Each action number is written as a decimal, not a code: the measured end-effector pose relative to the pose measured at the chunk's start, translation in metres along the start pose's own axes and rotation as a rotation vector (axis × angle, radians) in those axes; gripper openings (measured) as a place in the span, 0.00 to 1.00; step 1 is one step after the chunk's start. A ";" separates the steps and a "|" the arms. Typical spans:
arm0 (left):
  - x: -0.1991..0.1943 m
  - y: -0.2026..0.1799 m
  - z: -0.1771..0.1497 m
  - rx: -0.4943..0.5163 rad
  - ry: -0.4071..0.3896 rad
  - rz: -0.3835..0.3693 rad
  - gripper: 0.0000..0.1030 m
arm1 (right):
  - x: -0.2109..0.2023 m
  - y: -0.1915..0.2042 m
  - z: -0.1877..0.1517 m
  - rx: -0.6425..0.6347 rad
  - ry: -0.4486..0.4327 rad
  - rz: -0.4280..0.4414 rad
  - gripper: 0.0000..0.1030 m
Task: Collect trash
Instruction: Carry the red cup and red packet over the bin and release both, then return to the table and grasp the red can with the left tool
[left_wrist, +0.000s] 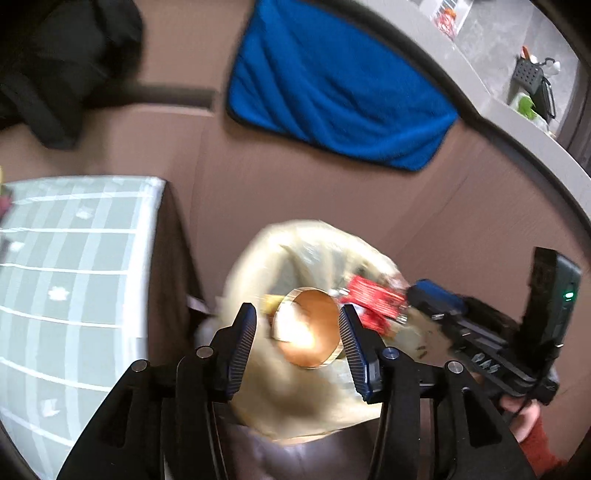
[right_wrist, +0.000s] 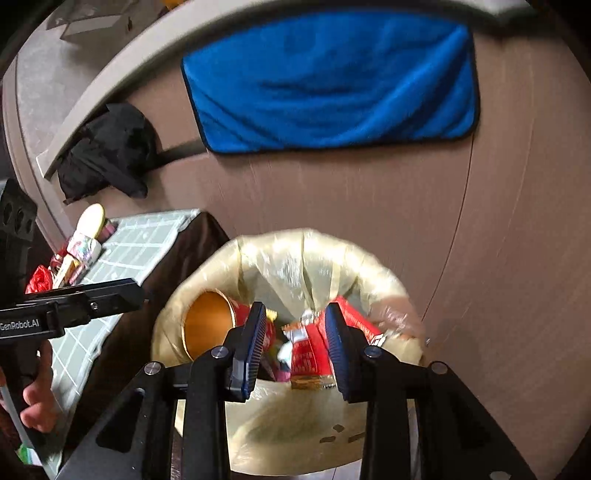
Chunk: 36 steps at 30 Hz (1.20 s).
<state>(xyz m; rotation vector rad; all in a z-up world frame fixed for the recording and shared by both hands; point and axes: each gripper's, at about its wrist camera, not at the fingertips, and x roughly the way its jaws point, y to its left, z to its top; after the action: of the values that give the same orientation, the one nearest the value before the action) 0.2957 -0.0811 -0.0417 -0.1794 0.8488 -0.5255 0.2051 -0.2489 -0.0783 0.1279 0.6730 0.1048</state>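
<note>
Tools (left_wrist: 297, 334) (right_wrist: 295, 345) side by side, agape above bin (right_wrist: 388, 291)

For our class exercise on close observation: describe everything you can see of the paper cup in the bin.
The cup is a paper cup, orange-brown inside, with a pale rolled rim and a red outer wall. It lies tipped on its side in the bag-lined bin, its open mouth facing up and outward, empty as far as can be seen. It rests against the yellowish bag on the table side, with red wrappers next to it. In the left wrist view it shows between the open left fingers, blurred, and neither gripper holds it.
</note>
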 end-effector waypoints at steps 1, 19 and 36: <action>-0.012 0.004 -0.001 0.007 -0.026 0.044 0.46 | -0.005 0.004 0.003 -0.002 -0.018 -0.001 0.31; -0.179 0.169 -0.052 -0.244 -0.308 0.372 0.46 | -0.026 0.172 0.032 -0.254 -0.130 0.193 0.31; -0.212 0.335 -0.004 -0.421 -0.303 0.387 0.56 | 0.055 0.273 0.016 -0.382 0.053 0.358 0.31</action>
<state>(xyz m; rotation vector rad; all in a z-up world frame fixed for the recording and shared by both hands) 0.3022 0.3149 -0.0219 -0.4573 0.6656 0.0503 0.2429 0.0265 -0.0578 -0.1241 0.6665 0.5792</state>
